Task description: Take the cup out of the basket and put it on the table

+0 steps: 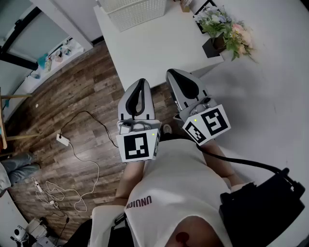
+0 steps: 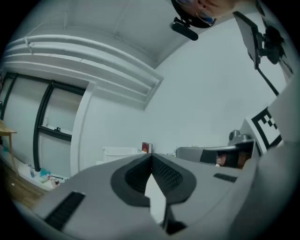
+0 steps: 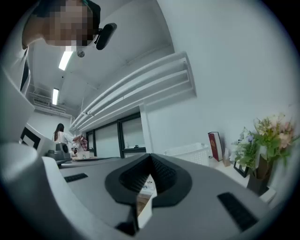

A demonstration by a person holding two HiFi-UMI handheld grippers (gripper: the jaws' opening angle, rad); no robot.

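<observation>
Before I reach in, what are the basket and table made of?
Basket: probably white moulded plastic, judging by its regular lattice walls. Table: smooth matte white top, likely laminate or painted board; no grain shows.

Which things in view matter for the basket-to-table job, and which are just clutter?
Job:
- basket, at the table's far end
- table
- left gripper and right gripper, both shut on nothing
- the cup is not visible in any view

Clutter:
- flowers in a dark pot
- red book
- power strip with cables on the floor
</observation>
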